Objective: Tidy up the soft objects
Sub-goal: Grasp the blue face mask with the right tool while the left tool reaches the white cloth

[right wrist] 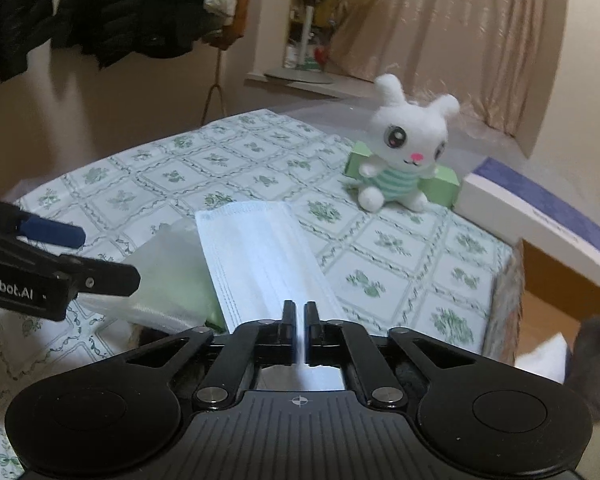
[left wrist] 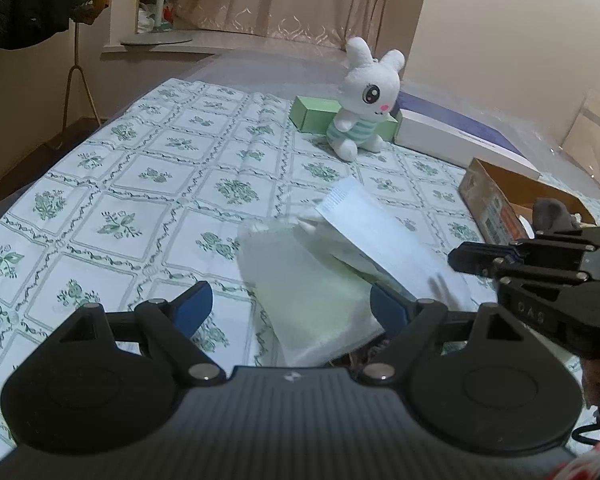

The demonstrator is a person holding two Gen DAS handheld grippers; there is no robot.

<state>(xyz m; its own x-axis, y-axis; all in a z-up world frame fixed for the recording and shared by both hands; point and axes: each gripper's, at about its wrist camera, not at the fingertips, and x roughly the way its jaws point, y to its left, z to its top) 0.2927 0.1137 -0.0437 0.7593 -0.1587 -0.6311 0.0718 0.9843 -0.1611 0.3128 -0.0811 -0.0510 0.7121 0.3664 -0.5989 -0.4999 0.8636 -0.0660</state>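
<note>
Floral tablecloth (right wrist: 400, 248) over a table, curtain behind. Nearest us, the right gripper (right wrist: 299, 320) is pinched narrow on the near edge of the white face mask (right wrist: 260, 256); the left gripper (left wrist: 288, 304) stands wide, its pads around but not pressing the greenish pouch (left wrist: 312, 300). At one o'clock, far off, sits the plush rabbit (right wrist: 408, 152). Risk, we judge: the thin edge grip slips, dropping the mask.

Grey soft item (right wrist: 596, 368) cut off, unidentifiable.
</note>
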